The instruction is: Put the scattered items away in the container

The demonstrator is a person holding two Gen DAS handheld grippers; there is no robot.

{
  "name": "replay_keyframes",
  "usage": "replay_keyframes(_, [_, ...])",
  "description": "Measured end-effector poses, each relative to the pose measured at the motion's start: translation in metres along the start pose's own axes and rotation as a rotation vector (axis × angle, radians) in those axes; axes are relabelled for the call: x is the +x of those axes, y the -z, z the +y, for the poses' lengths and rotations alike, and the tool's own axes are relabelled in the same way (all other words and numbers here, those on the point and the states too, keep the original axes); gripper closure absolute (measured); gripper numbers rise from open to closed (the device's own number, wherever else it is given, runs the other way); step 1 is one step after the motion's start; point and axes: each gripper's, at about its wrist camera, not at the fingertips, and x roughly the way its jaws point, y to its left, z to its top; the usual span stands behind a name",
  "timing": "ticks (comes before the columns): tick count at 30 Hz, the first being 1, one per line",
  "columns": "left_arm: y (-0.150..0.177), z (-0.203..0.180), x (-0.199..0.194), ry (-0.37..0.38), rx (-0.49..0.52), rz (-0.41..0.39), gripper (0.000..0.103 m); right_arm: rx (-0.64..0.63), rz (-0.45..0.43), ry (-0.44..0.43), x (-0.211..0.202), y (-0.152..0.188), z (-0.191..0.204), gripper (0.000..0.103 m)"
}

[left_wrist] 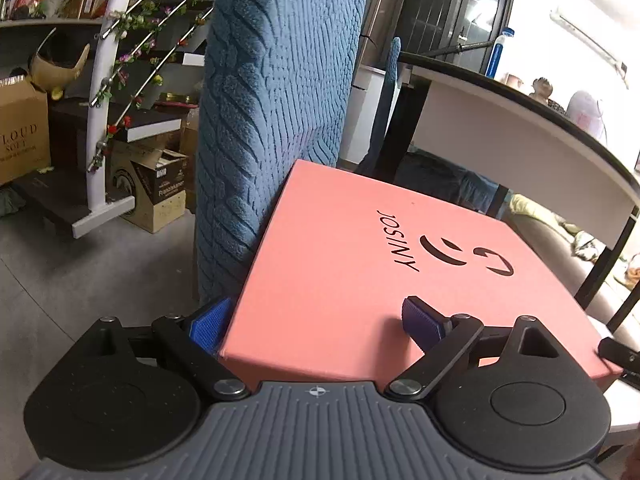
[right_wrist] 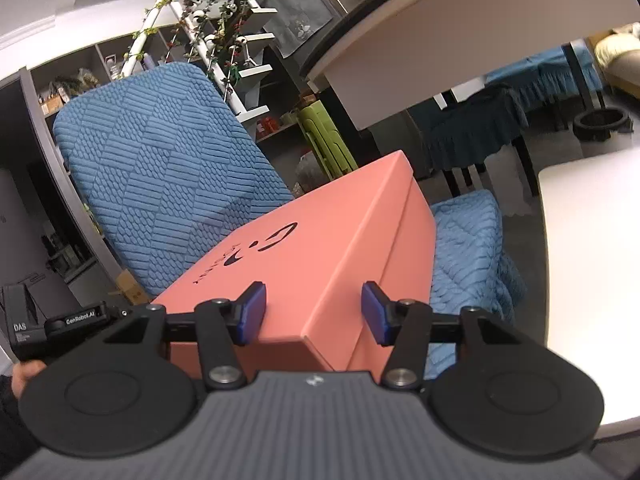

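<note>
Low in each frame, left gripper (left_wrist: 316, 320) and right gripper (right_wrist: 314, 312) spread wide, straddling near corners of a closed pink box (left_wrist: 380, 264), gripping nothing. Mid-frame, box resting on a blue quilted chair (right_wrist: 160, 168), backrest just behind. Upper right, white table (right_wrist: 460, 40) overhanging. Far upper left, flower-wound stair rail (left_wrist: 132, 40), cardboard boxes (left_wrist: 22, 128).

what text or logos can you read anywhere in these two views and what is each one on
"JOSINY", with a black logo beside it: lid of the pink box.
"LOUD" over "SOFT": brown carton; the smaller line below is blurred.
"GenRobot.AI": black device by the right gripper.
"DAS": black block; small print under it unreadable.
Print on the open cardboard box: too blurred to read.
</note>
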Motion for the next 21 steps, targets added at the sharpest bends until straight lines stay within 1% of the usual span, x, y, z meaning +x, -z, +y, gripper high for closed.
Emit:
replay_keyframes(2, [0.0,-0.005,-0.004,-0.017,0.018,-0.017,0.011,-0.021,-0.008,0.019,-0.002,0.0,0.004,0.054])
replay_keyframes(5, [0.0,-0.011,-0.014,-0.037,0.035,-0.047,0.01,-0.034,-0.026,0.051,-0.01,-0.003,0.012,0.054])
replay_keyframes(9, [0.001,-0.023,-0.032,-0.004,0.055,-0.085,0.009,-0.097,-0.052,0.115,-0.03,-0.008,0.028,0.054])
replay_keyframes(11, [0.004,-0.033,-0.043,0.009,0.08,-0.104,0.007,-0.144,-0.042,0.17,-0.037,-0.008,0.037,0.054])
replay_keyframes(13, [0.006,-0.043,-0.051,0.034,0.089,-0.116,0.006,-0.163,-0.032,0.212,-0.044,-0.005,0.044,0.054])
replay_keyframes(16, [0.011,-0.056,-0.06,0.067,0.094,-0.122,0.003,-0.21,-0.036,0.244,-0.057,0.0,0.056,0.052])
replay_keyframes(21, [0.021,-0.081,-0.07,0.076,0.137,-0.148,0.001,-0.254,-0.081,0.281,-0.076,0.008,0.072,0.052])
